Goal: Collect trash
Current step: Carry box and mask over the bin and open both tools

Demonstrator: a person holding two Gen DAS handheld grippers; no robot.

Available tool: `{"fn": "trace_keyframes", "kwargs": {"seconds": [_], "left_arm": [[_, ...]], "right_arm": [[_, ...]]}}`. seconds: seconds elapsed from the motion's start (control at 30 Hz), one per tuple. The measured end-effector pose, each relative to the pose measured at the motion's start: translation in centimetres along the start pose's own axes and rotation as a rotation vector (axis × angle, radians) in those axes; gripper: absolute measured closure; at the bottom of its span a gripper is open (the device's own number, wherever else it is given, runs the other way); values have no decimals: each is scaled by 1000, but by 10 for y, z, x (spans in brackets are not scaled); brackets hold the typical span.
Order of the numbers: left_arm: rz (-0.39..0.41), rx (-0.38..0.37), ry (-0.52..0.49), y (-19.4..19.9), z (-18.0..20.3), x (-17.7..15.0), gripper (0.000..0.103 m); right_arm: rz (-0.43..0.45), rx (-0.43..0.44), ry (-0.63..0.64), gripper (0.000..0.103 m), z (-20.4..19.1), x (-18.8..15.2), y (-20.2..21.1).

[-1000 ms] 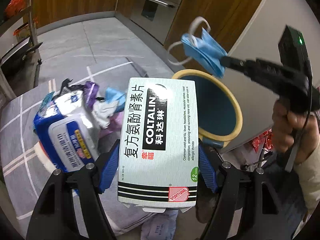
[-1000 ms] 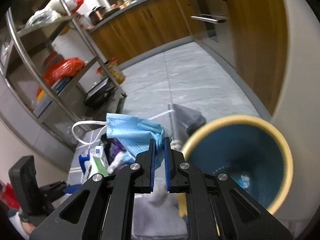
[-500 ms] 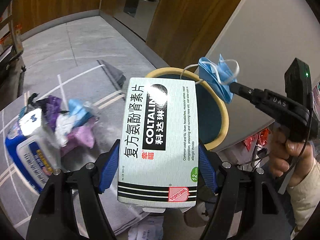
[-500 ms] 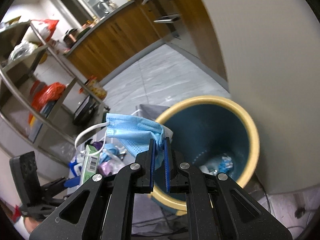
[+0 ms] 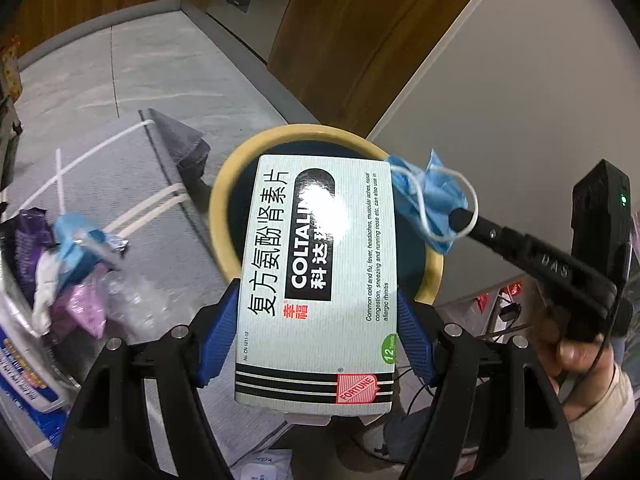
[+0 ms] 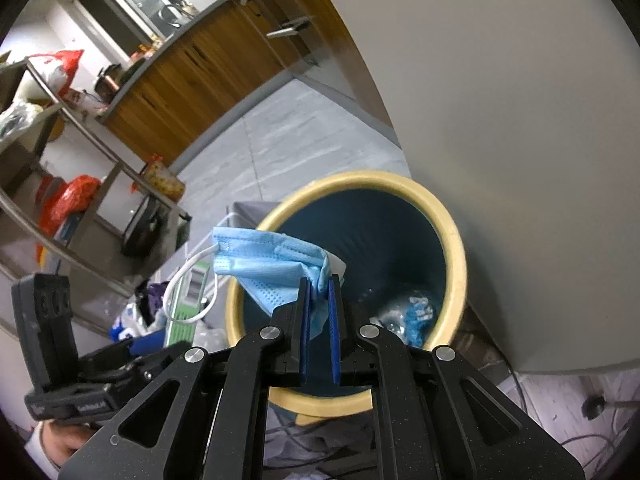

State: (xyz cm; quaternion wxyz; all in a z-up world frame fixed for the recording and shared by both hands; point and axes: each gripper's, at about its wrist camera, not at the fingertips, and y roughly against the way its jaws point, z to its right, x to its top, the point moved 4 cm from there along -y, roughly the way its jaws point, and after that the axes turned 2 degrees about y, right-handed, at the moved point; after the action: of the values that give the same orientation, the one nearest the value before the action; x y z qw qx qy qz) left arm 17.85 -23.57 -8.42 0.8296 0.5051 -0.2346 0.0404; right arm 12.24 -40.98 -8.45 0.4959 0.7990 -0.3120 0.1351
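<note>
L gripper (image 5: 316, 328) clamped wide on a Coltalin medicine box (image 5: 320, 280), blue fingers (image 5: 218, 340) pressing both long sides — box held over the yellow-rimmed bin (image 5: 224, 208). R gripper (image 6: 318, 312) nearly closed, pinching a blue face mask (image 6: 264, 264) above the bin's mouth (image 6: 452, 240); some trash already at the bottom. More trash (image 5: 76, 272) on the floor beside the bin.

I'm holding the medicine box (image 5: 320, 280) clamped in my left gripper (image 5: 316, 336) over the yellow-rimmed bin (image 5: 224, 208); my right gripper (image 5: 456, 216) is pinching a blue face mask (image 5: 432, 200) above its rim.
</note>
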Motion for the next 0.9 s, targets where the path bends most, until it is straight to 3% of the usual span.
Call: {"fn": "trace_keyframes", "kwargs": {"seconds": [0.57, 0.77, 0.9], "left_arm": [[-54, -2, 16, -50, 7, 15, 32], [-69, 9, 16, -57, 8, 17, 30], [-51, 19, 11, -50, 7, 19, 20]], "right_arm": [[-51, -54, -10, 92, 7, -6, -18], [-69, -58, -13, 75, 8, -7, -22], [-59, -51, -6, 62, 6, -7, -20]]}}
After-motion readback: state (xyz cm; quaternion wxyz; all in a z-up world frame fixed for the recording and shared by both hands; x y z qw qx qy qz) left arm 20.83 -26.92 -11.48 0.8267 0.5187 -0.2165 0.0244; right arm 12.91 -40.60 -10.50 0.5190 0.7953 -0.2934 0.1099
